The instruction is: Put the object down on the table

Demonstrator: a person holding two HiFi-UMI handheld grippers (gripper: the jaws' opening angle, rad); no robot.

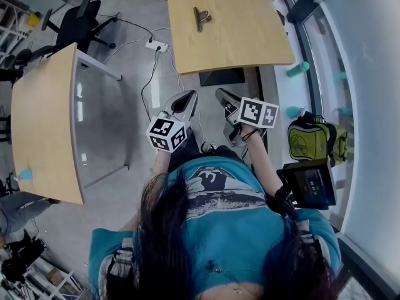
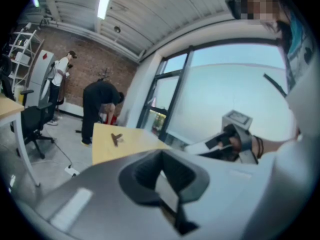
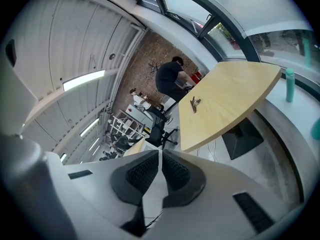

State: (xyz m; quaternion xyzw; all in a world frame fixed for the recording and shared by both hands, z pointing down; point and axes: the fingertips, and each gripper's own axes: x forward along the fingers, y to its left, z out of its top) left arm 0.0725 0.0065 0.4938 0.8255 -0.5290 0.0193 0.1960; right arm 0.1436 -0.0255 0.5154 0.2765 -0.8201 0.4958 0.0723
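A small dark metal clip-like object (image 1: 201,17) lies on the light wooden table (image 1: 250,36) ahead of me. It also shows far off in the left gripper view, object (image 2: 117,139), and in the right gripper view, object (image 3: 194,103), on the table (image 3: 235,99). My left gripper (image 1: 187,97) and right gripper (image 1: 222,95) are held close to my body, short of the table's near edge. Both are shut with nothing between the jaws, as seen at the left gripper (image 2: 161,170) and right gripper (image 3: 160,170).
A second wooden table (image 1: 44,124) stands at the left, with an office chair (image 1: 78,24) and a power strip (image 1: 156,45) on the floor behind it. A yellow-green backpack (image 1: 312,139), a dark screen (image 1: 307,183) and a teal bottle (image 1: 299,69) line the window side. People (image 2: 100,109) stand beyond the table.
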